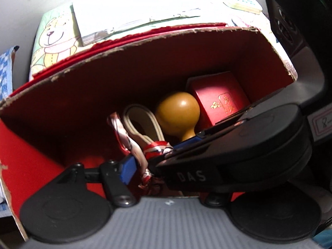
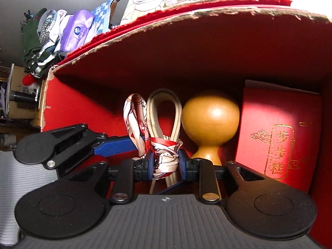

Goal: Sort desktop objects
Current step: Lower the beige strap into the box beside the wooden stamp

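An open red cardboard box (image 1: pixel 145 39) (image 2: pixel 207 14) holds a yellow wooden gourd (image 1: pixel 178 112) (image 2: pixel 209 120), a small red gift box with gold characters (image 1: pixel 220 99) (image 2: pixel 278 132), and a beige strap loop (image 1: pixel 143 124) (image 2: pixel 164 103) tied with a red-and-white ribbon (image 1: pixel 154 146) (image 2: pixel 166 159). My right gripper (image 2: pixel 166 164) (image 1: pixel 164 153) is shut on the ribbon knot. My left gripper (image 1: pixel 161 166) stands open around the ribbon's tail. Its blue left finger (image 1: pixel 126 170) (image 2: pixel 116 146) shows, while the right gripper's body hides the other finger.
A bear-print sheet (image 1: pixel 54 39) and a white paper stack (image 1: pixel 124 20) lie behind the box. A large black object (image 1: pixel 300 31) stands at the right. A purple tissue pack (image 2: pixel 76 29) and heaped clothes (image 2: pixel 39 37) sit at the far left.
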A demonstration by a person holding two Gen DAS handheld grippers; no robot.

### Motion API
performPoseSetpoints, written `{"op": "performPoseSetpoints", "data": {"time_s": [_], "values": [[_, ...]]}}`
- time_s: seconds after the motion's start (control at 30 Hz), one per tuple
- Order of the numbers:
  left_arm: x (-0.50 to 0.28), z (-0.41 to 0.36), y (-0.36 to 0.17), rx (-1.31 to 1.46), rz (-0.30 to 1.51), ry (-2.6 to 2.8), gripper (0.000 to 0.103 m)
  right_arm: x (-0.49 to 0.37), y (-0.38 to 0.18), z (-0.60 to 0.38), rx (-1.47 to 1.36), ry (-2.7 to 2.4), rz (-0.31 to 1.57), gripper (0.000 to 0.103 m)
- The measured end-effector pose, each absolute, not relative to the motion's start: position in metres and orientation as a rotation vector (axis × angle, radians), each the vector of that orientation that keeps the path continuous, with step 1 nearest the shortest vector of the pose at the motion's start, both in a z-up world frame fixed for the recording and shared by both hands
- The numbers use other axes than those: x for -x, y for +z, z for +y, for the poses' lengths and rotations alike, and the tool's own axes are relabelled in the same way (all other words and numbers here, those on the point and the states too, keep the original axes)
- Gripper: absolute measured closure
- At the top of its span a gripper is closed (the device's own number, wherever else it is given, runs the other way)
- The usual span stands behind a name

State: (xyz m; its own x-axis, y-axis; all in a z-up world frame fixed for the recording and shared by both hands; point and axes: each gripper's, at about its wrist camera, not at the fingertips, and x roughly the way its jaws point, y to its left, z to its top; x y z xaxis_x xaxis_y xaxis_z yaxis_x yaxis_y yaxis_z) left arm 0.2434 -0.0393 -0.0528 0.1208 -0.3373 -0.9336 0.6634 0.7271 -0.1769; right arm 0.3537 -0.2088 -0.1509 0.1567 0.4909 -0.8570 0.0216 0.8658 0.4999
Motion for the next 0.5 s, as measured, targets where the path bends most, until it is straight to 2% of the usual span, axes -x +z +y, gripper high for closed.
{"op": "performPoseSetpoints", "data": {"time_s": [0.5], "values": [[-0.235,-0.055,-0.055,-0.423,1.248,-0.722,0.038,-0.340,-0.155,-0.227,-0.524,0.285,1.347,0.077]]}}
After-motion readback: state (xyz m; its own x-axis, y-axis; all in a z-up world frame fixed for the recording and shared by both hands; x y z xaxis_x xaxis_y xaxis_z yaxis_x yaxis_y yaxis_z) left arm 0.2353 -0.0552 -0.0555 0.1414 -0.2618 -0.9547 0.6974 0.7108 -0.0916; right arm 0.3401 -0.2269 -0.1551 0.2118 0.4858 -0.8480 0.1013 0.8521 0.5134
